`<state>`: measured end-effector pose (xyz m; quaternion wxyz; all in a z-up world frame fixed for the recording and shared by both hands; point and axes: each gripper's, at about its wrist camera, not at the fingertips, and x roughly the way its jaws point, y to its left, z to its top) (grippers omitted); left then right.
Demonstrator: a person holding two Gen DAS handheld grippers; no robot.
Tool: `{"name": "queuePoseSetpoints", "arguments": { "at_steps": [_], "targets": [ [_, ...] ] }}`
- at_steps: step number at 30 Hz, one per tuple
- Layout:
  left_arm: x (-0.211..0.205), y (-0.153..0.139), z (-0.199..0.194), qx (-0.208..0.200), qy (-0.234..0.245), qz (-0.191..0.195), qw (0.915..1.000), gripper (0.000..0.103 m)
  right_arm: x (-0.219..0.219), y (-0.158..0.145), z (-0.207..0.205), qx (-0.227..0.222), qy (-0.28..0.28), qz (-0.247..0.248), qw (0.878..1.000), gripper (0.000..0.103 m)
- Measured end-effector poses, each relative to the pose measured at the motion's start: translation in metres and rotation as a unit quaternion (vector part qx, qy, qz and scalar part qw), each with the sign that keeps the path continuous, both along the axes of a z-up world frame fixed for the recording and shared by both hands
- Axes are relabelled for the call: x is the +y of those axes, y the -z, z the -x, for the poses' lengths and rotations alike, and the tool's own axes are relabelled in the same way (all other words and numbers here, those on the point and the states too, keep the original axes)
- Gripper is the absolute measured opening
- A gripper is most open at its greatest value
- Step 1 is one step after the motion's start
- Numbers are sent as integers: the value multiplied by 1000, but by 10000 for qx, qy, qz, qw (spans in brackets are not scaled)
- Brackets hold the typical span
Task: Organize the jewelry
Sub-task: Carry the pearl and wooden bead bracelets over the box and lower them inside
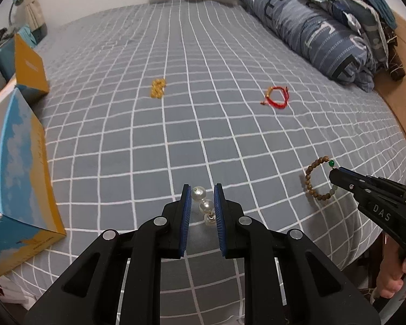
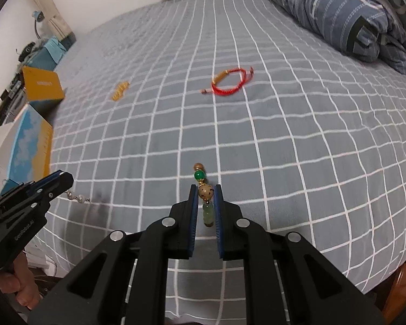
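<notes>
1. The left gripper [image 1: 201,203] pinches the pearls [image 1: 206,206] just above the bed [image 1: 176,135].
2. The right gripper [image 2: 205,197] clamps the bead bracelet [image 2: 205,192].
3. Judged step: carrying both to the box [image 1: 27,168]; next needs aimed release.
4. The right gripper reads "DAS".

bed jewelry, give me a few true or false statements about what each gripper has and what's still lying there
1. The left gripper is shut on the pearl strand. True.
2. The right gripper is open and holds nothing. False: its jaws clamp the wooden bead bracelet.
3. The red cord bracelet lies loose on the grid bedsheet. True.
4. The yellow bead bracelet is inside the blue and yellow box. False: it lies on the sheet.
</notes>
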<state>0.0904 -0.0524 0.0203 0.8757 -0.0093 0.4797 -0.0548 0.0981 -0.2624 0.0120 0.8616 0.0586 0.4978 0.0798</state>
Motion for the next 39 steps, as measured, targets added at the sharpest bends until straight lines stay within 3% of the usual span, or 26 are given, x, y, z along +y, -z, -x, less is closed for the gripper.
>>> {"name": "queuePoseSetpoints", "arguments": {
  "at_steps": [8,16,28,39],
  "targets": [
    [13,-21,3,-260,-99,-49,9996,17,7,-32,5,-601,62,-21,9982,11],
    [36,-46,15,-631,-296,-159,9974,17,25,-56,11,-1169,167,374,9923,11],
    [73,-72,25,-984,-642,-233,9928,17,69,-81,9,-1573,174,671,9851,11],
    [121,-94,42,-1272,-1107,-361,9850,17,132,-99,5,-1781,-190,657,9816,11]
  ]
}}
